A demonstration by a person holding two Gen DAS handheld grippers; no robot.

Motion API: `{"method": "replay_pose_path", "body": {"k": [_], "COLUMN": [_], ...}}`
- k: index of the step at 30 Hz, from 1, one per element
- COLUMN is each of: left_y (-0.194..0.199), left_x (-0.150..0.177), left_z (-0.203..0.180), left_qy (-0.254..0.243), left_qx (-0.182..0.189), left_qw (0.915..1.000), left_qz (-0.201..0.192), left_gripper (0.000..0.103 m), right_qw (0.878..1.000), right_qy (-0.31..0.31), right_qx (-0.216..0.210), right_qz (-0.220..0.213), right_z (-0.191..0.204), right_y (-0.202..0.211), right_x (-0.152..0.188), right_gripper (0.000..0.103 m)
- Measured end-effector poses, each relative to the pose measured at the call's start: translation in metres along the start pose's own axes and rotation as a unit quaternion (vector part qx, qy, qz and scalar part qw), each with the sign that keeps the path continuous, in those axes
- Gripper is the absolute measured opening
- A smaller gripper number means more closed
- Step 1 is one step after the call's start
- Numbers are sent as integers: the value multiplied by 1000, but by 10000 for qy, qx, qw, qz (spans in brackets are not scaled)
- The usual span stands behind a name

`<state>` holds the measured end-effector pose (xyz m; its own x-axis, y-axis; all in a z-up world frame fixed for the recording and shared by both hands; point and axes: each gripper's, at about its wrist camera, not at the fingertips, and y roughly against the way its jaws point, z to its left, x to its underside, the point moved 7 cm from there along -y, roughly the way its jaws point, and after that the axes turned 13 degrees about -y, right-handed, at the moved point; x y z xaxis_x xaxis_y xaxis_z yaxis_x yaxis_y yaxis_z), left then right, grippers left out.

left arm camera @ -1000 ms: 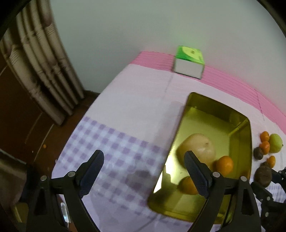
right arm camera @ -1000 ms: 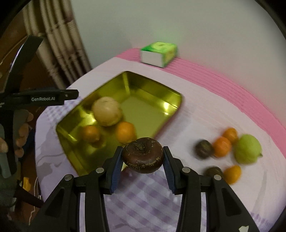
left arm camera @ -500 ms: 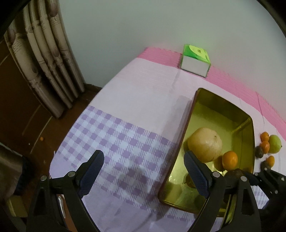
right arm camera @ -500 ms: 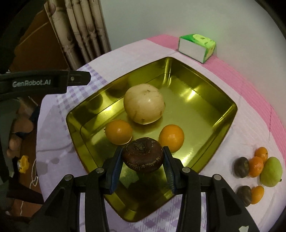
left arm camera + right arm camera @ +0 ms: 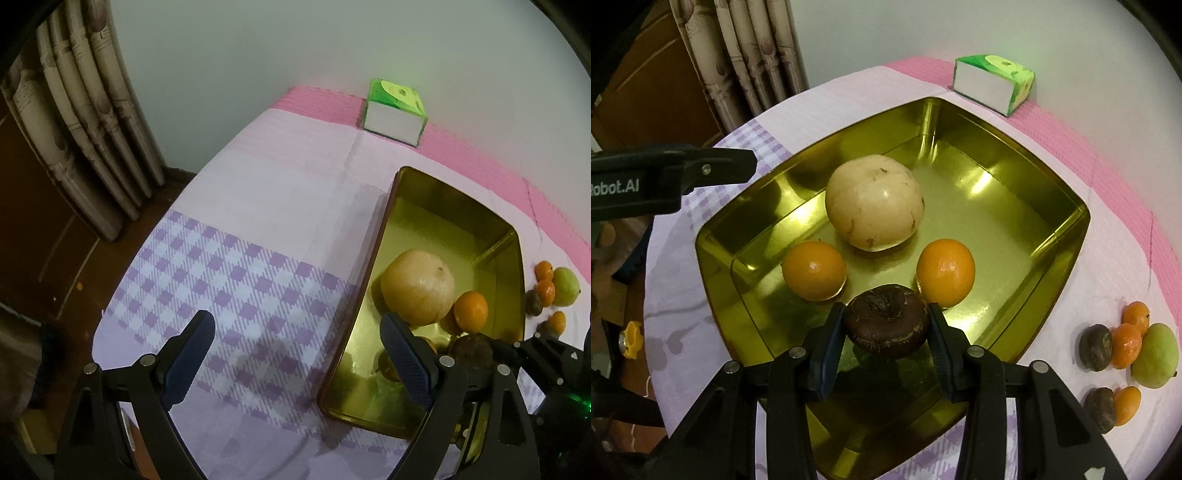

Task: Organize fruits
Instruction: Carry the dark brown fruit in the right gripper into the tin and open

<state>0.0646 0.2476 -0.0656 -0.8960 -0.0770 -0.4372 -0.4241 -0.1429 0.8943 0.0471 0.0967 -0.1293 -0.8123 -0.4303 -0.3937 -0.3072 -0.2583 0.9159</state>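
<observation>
My right gripper [image 5: 886, 332] is shut on a dark brown fruit [image 5: 886, 325] and holds it over the near part of the gold tray [image 5: 1071, 236]. The tray holds a large pale round fruit [image 5: 873, 201] and two oranges [image 5: 814, 269] [image 5: 945, 271]. Several small fruits lie on the cloth right of the tray: a green one [image 5: 1154, 354], small oranges [image 5: 1126, 345] and dark ones [image 5: 1095, 347]. My left gripper [image 5: 295, 354] is open and empty over the checked cloth, left of the tray [image 5: 373, 258]. The dark fruit [image 5: 471, 350] also shows in the left wrist view.
A green and white box [image 5: 993, 83] stands at the back on the pink cloth strip, also in the left wrist view [image 5: 395, 110]. Curtains [image 5: 81, 122] and dark floor lie beyond the table's left edge. The other gripper's body [image 5: 665, 177] reaches in at the left.
My right gripper carried the dark fruit from beside the tray to over it and lower into it. The left gripper drew back slightly and stayed open.
</observation>
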Motion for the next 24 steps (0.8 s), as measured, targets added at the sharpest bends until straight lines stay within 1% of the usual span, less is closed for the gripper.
{"method": "replay_pose_path", "body": {"k": [6,13,18,20,24], "left_y": [-3,-4,-5,-5,-5], "left_x": [1,2,3,3,4], "left_z": [-2,-1,-3,-2,-2], "left_qy": [-104,-71,-136,-121,-86], "left_qx": [-155,-187,-250,-257,-255], "left_qw": [9998,9998,9995,9995,9995], "left_qz": [50,79,102,118,137], "left_gripper": [91,91,91,91,91], "right_qw": [10000,10000,10000,9999,9997], "right_qy": [66,61,9,-11,-90], "right_qx": [48,38,-31,-41,-93], "right_qz": [-25,-53,-75,-112,-195], "right_z": [2,3,2,2,0], "right_y": [-2,-2,0,3,12], "right_x": [2,3,3,2,0], "right_gripper": [41,42,45,49,51]}}
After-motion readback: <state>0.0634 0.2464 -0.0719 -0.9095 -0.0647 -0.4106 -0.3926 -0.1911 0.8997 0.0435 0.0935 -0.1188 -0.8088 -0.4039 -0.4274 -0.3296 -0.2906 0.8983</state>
